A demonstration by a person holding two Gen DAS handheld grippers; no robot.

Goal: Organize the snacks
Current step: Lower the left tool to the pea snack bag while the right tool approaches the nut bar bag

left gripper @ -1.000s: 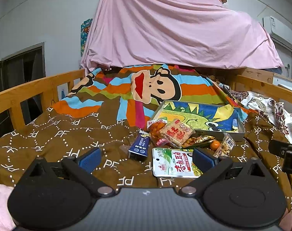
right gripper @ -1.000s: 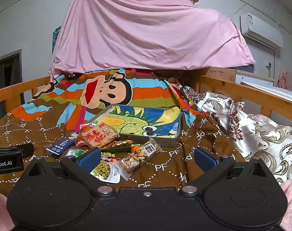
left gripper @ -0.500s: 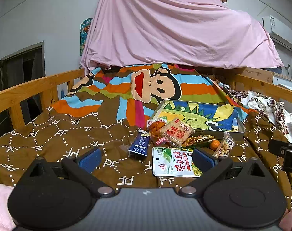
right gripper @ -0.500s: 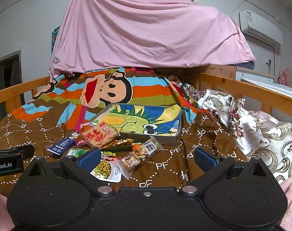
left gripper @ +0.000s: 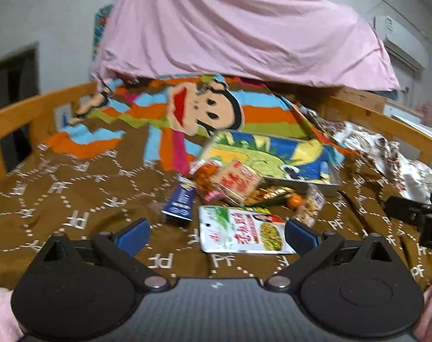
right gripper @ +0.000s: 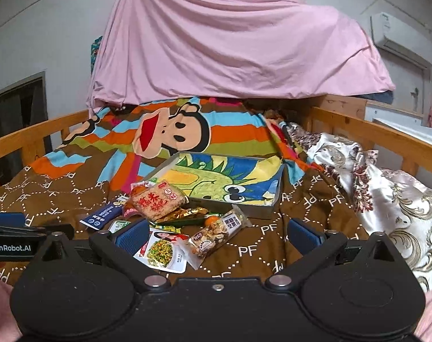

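Over the brown bedspread (right gripper: 272, 253) both tools hang with jaws spread wide, gripping nothing: the left gripper (left gripper: 217, 232) above the white pouch (left gripper: 241, 235), the right gripper (right gripper: 217, 232) above the nut bag (right gripper: 218, 235). Tray (right gripper: 261, 209) with the dinosaur picture sits behind the pile, no snacks in it. Snacks are heaped just in front of it: rice cracker pack (right gripper: 156, 201), blue stick (right gripper: 102, 216), small orange (right gripper: 211, 221). Compared with half a second ago, the left view is blurrier and closer to the pile, tilted a bit; snacks haven't shifted.
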